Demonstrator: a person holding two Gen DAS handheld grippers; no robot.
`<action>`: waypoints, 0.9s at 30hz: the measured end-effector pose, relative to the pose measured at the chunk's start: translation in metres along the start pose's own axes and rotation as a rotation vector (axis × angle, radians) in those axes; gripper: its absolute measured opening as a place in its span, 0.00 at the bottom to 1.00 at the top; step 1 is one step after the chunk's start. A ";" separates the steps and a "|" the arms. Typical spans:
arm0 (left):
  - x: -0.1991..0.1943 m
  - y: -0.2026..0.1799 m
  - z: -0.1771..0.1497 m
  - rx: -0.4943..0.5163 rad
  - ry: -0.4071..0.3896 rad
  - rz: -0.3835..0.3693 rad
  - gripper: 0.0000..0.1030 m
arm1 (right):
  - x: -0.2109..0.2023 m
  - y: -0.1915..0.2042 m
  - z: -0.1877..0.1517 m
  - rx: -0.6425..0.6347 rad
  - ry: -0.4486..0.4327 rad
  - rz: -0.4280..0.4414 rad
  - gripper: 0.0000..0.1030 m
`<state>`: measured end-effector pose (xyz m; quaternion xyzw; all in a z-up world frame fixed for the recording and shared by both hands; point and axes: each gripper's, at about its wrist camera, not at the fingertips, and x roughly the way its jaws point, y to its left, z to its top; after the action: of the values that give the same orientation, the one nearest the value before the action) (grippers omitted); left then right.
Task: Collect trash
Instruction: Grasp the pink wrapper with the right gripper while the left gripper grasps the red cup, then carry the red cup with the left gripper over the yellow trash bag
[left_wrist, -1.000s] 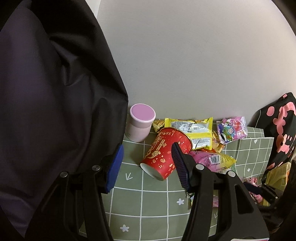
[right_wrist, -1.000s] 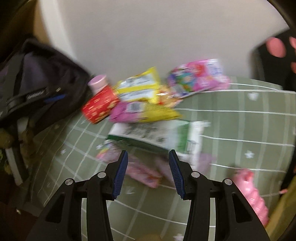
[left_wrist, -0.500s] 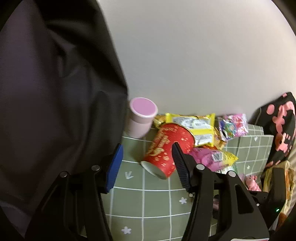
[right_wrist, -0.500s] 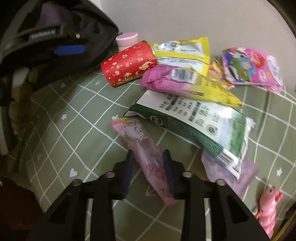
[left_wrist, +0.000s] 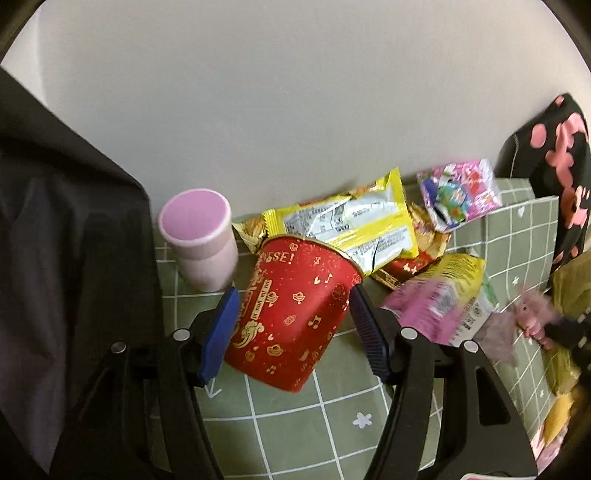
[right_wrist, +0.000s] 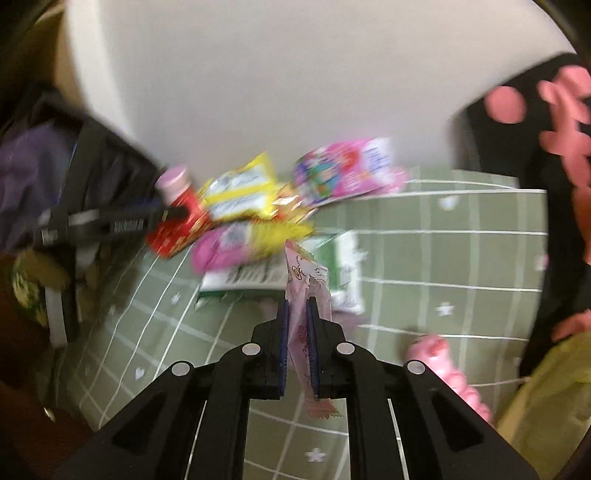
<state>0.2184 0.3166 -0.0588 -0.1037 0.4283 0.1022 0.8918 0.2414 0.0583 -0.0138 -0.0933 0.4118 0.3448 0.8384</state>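
A red paper cup (left_wrist: 291, 314) lies on its side on the green checked cloth (left_wrist: 295, 424), between the open fingers of my left gripper (left_wrist: 291, 325), which flank it without clearly squeezing. The cup also shows in the right wrist view (right_wrist: 177, 232). My right gripper (right_wrist: 297, 339) is shut on a pale pink snack wrapper (right_wrist: 306, 288) and holds it lifted above the cloth. Behind lie a yellow wrapper (left_wrist: 354, 225), a pink-and-yellow bag (left_wrist: 436, 295) and a colourful cartoon bag (left_wrist: 458, 192). A green-and-white bag (right_wrist: 273, 277) lies below the held wrapper.
A pink lidded cup (left_wrist: 199, 236) stands upright beside the red cup. A dark backpack (left_wrist: 66, 258) fills the left. A black bag with pink spots (left_wrist: 554, 166) is at the right. A pink pig toy (right_wrist: 447, 365) lies on the cloth. A white wall is behind.
My left gripper has moved forward so the red cup now sits between its fingers. My right gripper has closed on the pink wrapper and lifted it off the cloth.
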 end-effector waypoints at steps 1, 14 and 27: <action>0.002 -0.001 0.001 0.003 0.006 0.000 0.57 | -0.003 -0.007 0.002 0.019 -0.010 -0.014 0.10; 0.022 0.000 -0.002 -0.047 0.118 -0.005 0.54 | -0.010 -0.046 0.012 0.118 -0.035 -0.111 0.10; -0.040 -0.013 -0.003 -0.053 0.027 -0.074 0.52 | -0.006 -0.046 0.014 0.091 -0.044 -0.075 0.10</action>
<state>0.1958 0.2993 -0.0279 -0.1442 0.4334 0.0791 0.8861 0.2779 0.0271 -0.0066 -0.0627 0.4048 0.2958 0.8629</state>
